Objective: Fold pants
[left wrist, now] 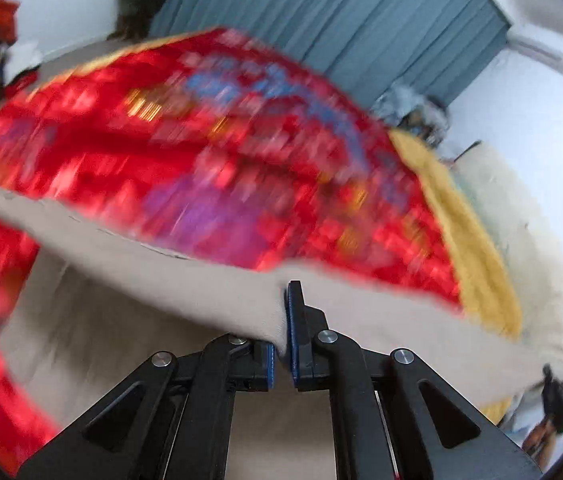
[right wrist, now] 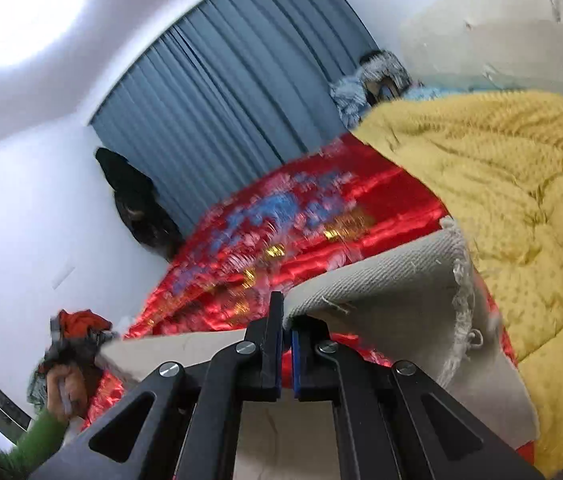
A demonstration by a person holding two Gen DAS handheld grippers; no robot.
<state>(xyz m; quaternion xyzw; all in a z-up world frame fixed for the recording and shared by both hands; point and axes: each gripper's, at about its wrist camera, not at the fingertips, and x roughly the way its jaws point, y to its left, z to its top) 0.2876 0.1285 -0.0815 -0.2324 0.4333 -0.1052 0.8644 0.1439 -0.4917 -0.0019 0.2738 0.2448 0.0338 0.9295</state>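
red bedspread, yellow quilt, grey curtain

A bed carries everything, spread with a shiny red satin cover patterned in blue, pink and gold. In the right wrist view a thick mustard-yellow quilted blanket lies bunched on it from two to four o'clock. Beige twill pants rise off the cover.

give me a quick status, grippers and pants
Left gripper shut on beige pants. Right gripper shut on the frayed hem end. Pants lifted over red bedspread; nothing in the way.
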